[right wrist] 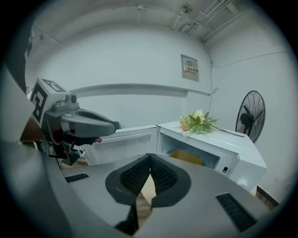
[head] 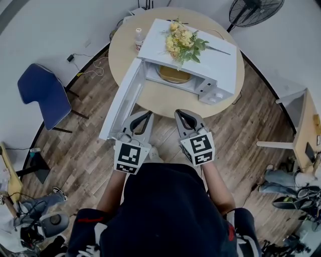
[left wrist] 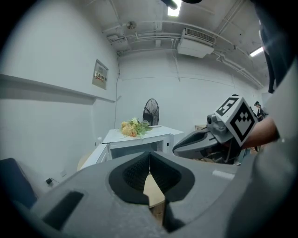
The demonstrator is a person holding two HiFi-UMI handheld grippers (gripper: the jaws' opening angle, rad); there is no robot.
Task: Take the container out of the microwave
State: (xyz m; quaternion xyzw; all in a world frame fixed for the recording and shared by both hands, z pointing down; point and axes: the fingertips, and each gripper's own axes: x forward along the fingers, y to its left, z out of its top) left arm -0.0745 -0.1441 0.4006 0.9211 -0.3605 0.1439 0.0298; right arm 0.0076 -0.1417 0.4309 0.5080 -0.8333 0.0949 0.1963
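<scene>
A white microwave (head: 200,60) stands on a round wooden table (head: 165,103), its door (head: 119,103) swung open to the left. Inside sits a yellow container (head: 174,75), also seen in the right gripper view as a yellow container (right wrist: 186,157) in the open cavity. Both grippers hover side by side just short of the table's near edge, in front of the opening. My left gripper (head: 148,114) is shut with nothing in it, its pads meeting at the tips (left wrist: 149,157). My right gripper (head: 179,113) is likewise shut and empty (right wrist: 150,159).
A bunch of yellow flowers (head: 181,41) lies on top of the microwave. A small bottle (head: 139,37) stands on the table behind the door. A blue chair (head: 44,95) is at the left, a floor fan (head: 256,10) at the back right, another table (head: 307,125) at the right.
</scene>
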